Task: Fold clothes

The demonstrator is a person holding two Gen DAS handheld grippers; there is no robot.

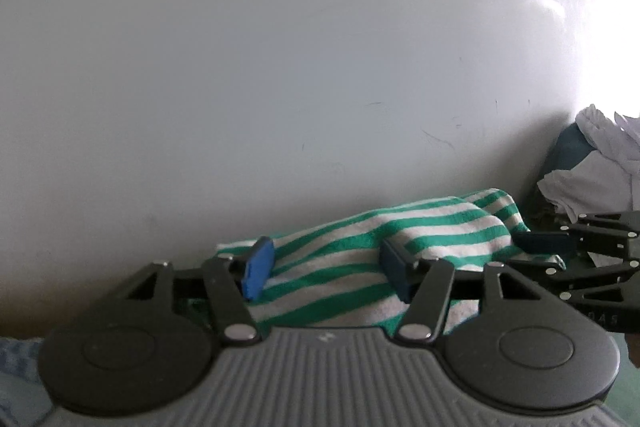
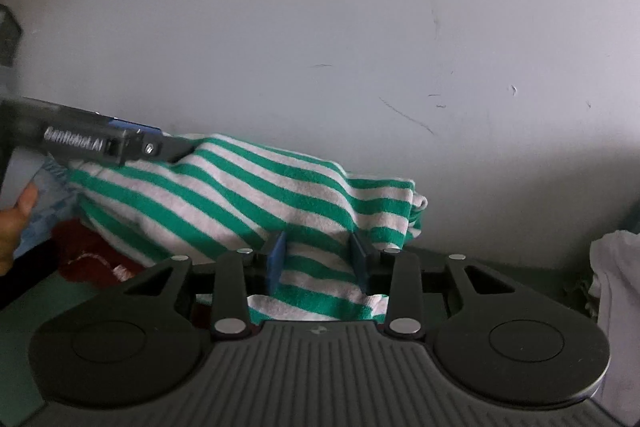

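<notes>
Ribbed grey housing and black linkage arms fill the near edge of both wrist views, hiding the cloth's lower part. Between the blue pads of the left gripper [image 1: 326, 273] runs the green-and-white striped garment [image 1: 360, 259], a soft terry-like knit; the jaws stand fairly wide, fabric bunched between them and touching both pads, though I cannot tell whether they truly pinch it. Over on the right gripper [image 2: 320, 265], the jaws sit narrower, both blue pads pressing a fold of the same striped cloth [image 2: 256, 195] — that one looks gripped. The garment humps up ahead of both tools against a plain white wall [image 2: 320, 27], scuffed with thin dark marks. To the right of the right gripper, a white garment [image 2: 616, 267] is cut off by the frame edge. Left of it, a hand [image 2: 12, 223] shows partly, beside something red [image 2: 84, 251], blurred and hard to identify.
</notes>
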